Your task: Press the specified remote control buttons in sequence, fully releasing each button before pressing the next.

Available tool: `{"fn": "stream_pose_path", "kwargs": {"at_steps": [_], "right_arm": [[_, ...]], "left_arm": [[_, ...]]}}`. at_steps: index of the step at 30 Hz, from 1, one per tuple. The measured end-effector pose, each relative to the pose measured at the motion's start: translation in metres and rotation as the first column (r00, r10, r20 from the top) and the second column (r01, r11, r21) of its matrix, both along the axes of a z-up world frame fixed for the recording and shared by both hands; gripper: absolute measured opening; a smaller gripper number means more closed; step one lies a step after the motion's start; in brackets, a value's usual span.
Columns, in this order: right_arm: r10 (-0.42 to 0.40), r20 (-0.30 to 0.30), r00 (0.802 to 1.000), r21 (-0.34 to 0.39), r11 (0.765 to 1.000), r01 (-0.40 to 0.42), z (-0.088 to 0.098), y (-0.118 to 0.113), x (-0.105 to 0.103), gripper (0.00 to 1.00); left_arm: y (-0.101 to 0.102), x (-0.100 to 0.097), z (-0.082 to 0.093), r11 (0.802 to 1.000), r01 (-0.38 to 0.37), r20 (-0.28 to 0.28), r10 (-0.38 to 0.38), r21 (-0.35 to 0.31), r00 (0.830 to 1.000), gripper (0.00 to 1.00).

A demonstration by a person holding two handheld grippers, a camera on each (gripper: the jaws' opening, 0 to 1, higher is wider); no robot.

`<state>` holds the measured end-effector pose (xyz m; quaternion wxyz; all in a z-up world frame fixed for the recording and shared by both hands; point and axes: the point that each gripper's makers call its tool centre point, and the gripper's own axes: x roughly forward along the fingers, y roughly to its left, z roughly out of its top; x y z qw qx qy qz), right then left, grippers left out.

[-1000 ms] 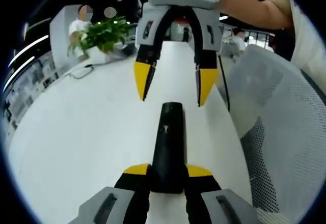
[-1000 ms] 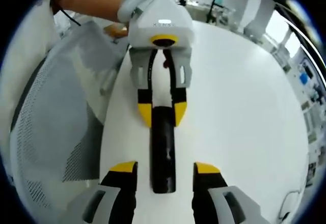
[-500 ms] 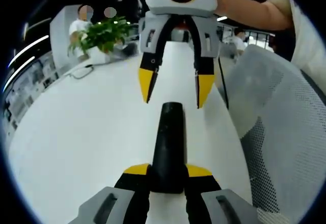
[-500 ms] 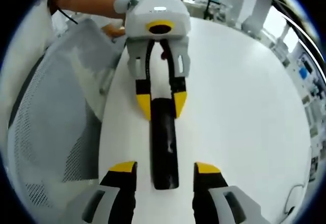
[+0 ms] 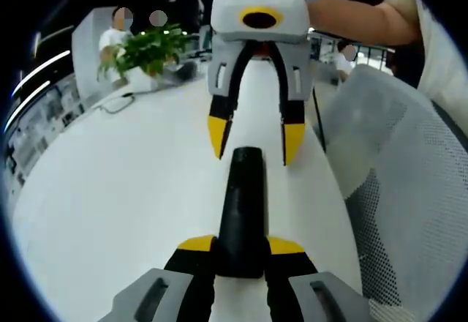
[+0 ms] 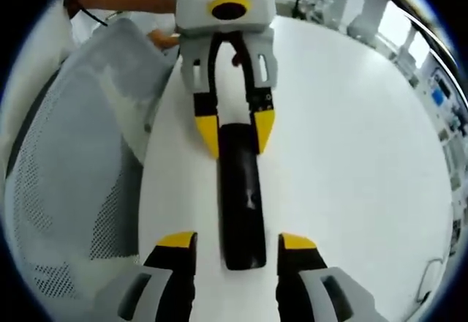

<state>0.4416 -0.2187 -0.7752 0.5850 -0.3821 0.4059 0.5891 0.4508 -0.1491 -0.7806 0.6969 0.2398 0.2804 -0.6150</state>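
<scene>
A black remote [image 5: 241,205] lies lengthwise on the white table [image 5: 131,190]. My left gripper [image 5: 240,245] is shut on its near end, a yellow tip on each side. My right gripper [image 5: 254,139] comes in from the far side, open, its yellow fingertips [image 5: 218,136] hanging just over the remote's far end. In the right gripper view the remote [image 6: 241,205] runs between my right gripper's [image 6: 238,241] spread jaws with a gap on each side. The left gripper [image 6: 235,130] clamps its other end.
A white mesh chair [image 5: 409,190] stands against the table's edge and also appears as a mesh chair [image 6: 66,190] beside the right gripper. A potted plant [image 5: 150,50], a cable [image 5: 117,104] and people sit at the table's far end. A person's forearm [image 5: 358,18] holds the right gripper.
The right gripper has come down and closer over the remote's far end, its tips now nearer the remote. The left gripper and the remote have stayed in place.
</scene>
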Motion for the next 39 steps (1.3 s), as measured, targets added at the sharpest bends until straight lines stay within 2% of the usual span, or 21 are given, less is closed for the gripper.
{"fn": "stream_pose_path", "kwargs": {"at_steps": [15, 20, 29, 39], "right_arm": [[0.009, 0.007, 1.0, -0.021, 1.0, -0.009, -0.012, -0.002, -0.003, 0.35], [0.018, 0.03, 0.999, -0.022, 1.0, -0.017, -0.011, -0.004, 0.001, 0.31], [0.021, 0.029, 0.999, -0.008, 1.0, -0.021, -0.012, -0.005, 0.002, 0.3], [0.025, 0.037, 0.999, -0.011, 1.0, -0.025, -0.014, -0.006, 0.007, 0.24]], "left_arm": [[0.0, 0.003, -0.001, 1.0, 0.003, 0.0, -0.003, 0.002, 1.0, 0.24], [0.0, 0.002, 0.0, 1.0, 0.004, 0.001, -0.004, 0.002, 1.0, 0.24], [-0.001, 0.002, 0.0, 1.0, 0.005, 0.001, -0.005, 0.005, 1.0, 0.24], [-0.001, 0.001, 0.0, 1.0, 0.005, 0.001, -0.005, 0.008, 1.0, 0.24]]}}
